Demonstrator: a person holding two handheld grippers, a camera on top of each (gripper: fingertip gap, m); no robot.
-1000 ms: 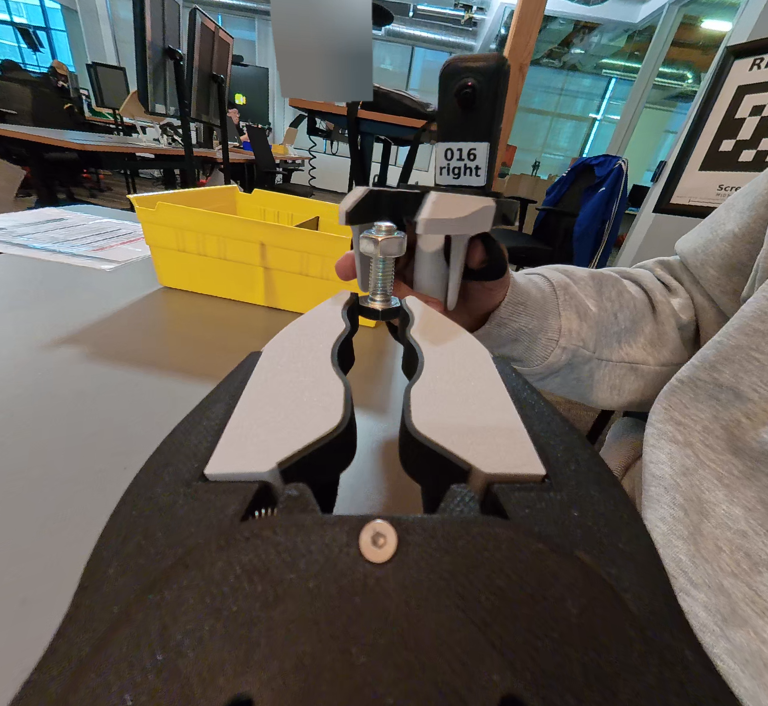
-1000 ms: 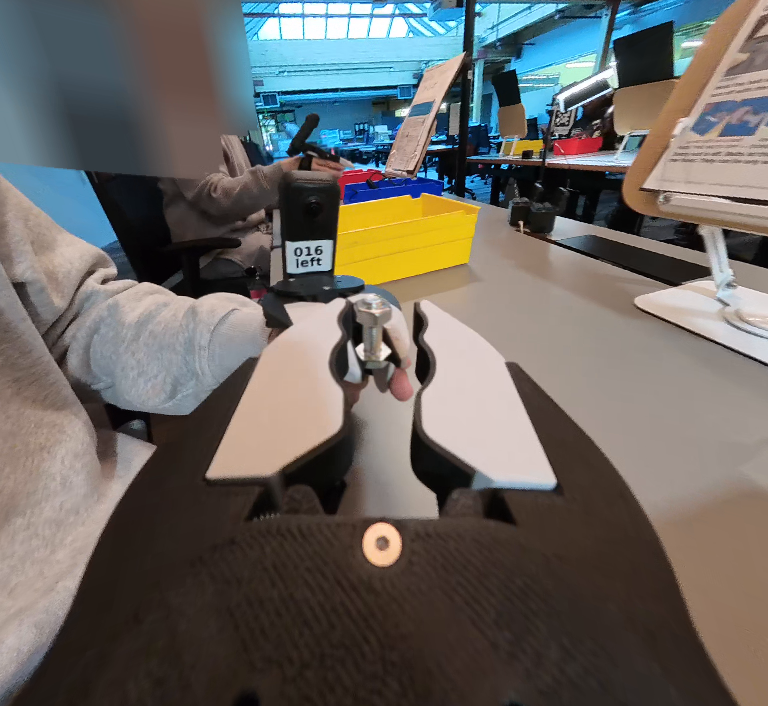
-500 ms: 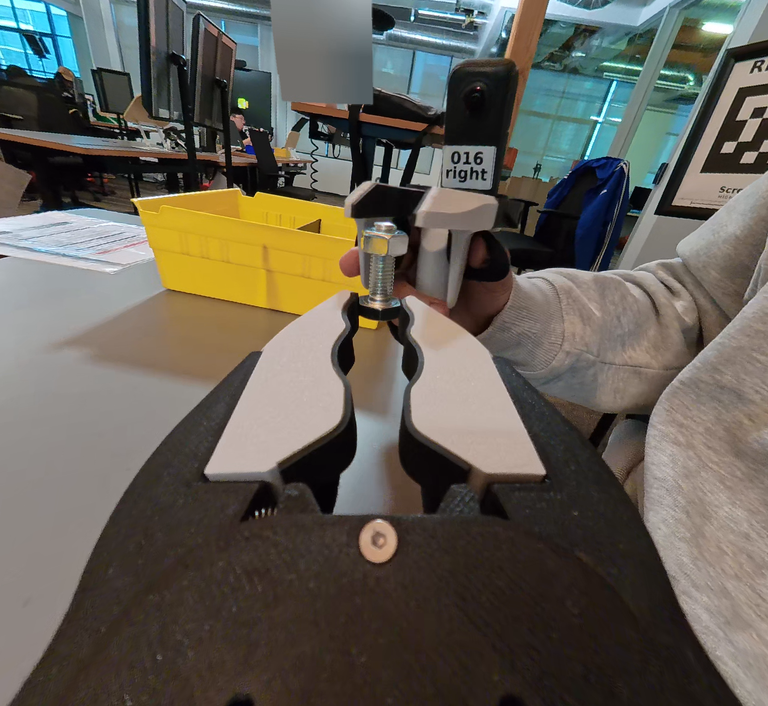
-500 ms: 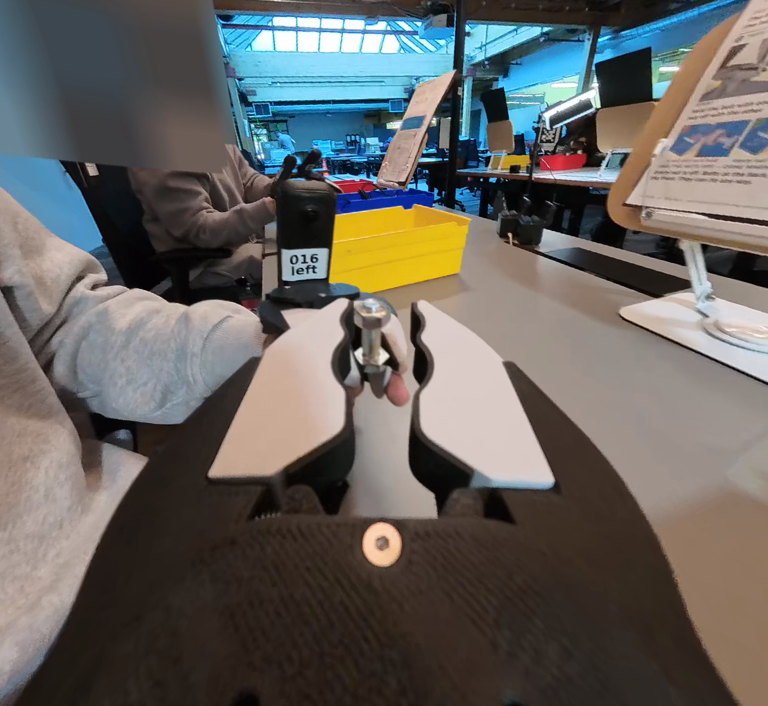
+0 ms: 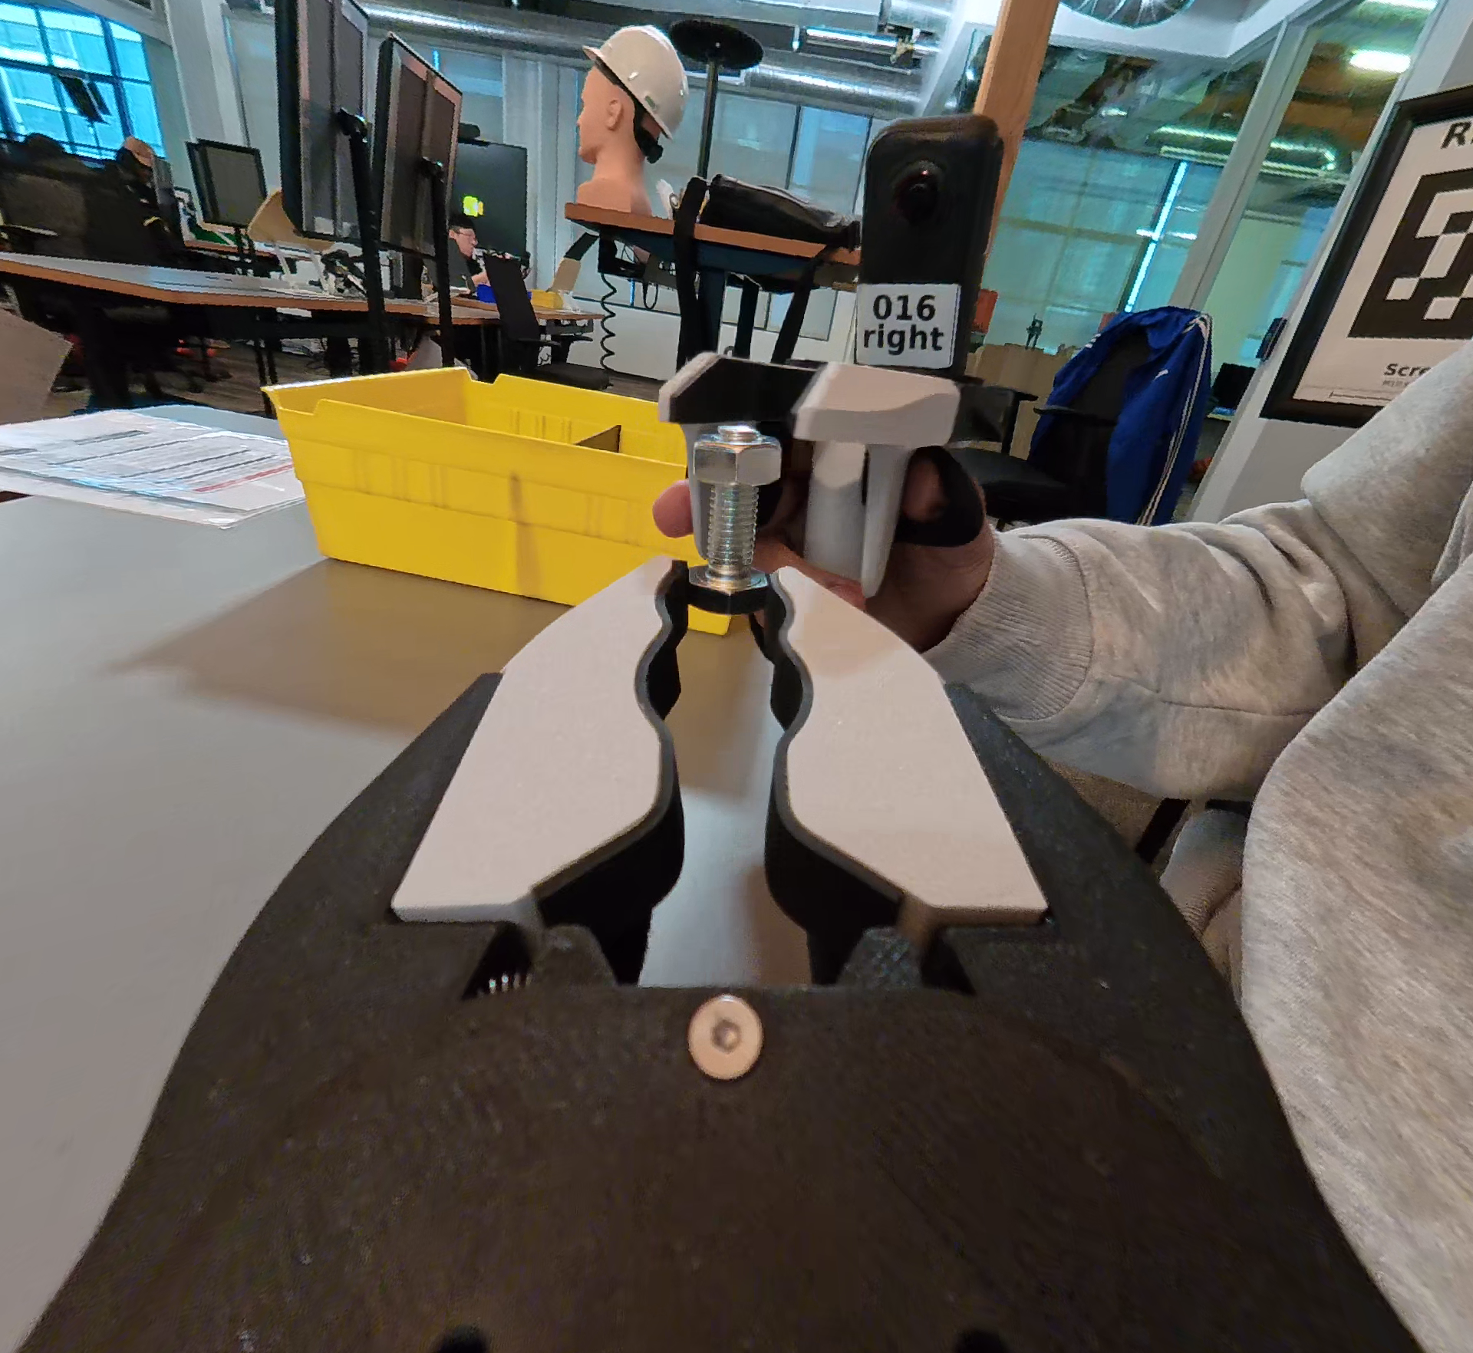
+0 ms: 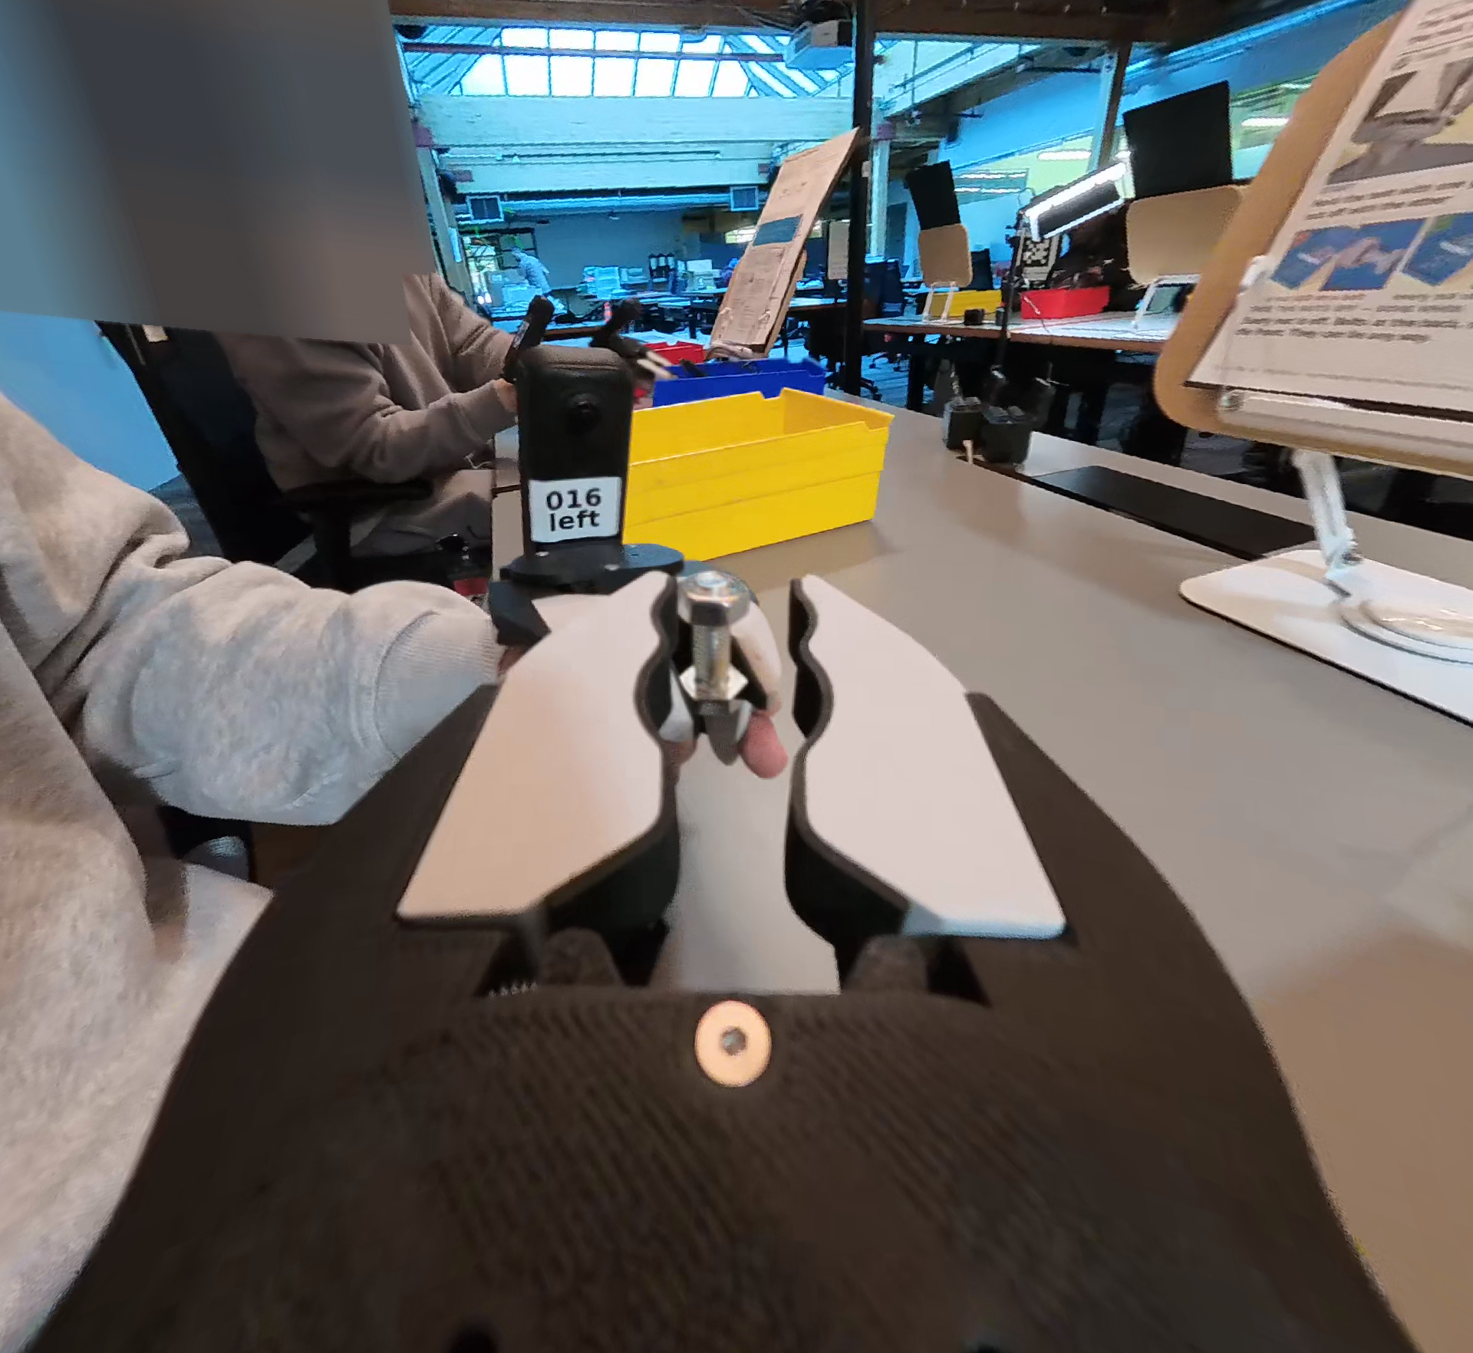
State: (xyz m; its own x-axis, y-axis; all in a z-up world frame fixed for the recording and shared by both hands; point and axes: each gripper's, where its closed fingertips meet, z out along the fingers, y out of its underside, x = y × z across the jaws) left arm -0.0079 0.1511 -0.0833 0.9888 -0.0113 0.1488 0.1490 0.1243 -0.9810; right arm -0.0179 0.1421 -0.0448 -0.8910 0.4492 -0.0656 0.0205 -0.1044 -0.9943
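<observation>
My left gripper [image 5: 725, 589] is shut on the head of a silver bolt [image 5: 732, 526] and holds it upright above the grey table [image 5: 159, 757]. A hex nut [image 5: 735, 460] sits at the top of the bolt's thread. My right gripper [image 6: 727, 593] faces the left one and is open. Its fingertips [image 6: 805, 601] stand on either side of the nut [image 6: 712, 597], with a gap on the right. The right gripper also shows in the left wrist view [image 5: 789, 406], just above the nut. The left gripper shows in the right wrist view [image 6: 717, 713].
A yellow bin [image 5: 478, 486] stands on the table behind the grippers and also shows in the right wrist view [image 6: 757, 470]. A document stand on a white base [image 6: 1315, 605] is at the right. A paper sheet [image 5: 135, 454] lies at the far left. Grey sleeves [image 5: 1156, 677] flank both grippers. Left and right tips are no more than a few centimetres apart.
Almost nothing. Both grippers have kept their hold and spacing around the bolt; the views have only shifted slightly.
</observation>
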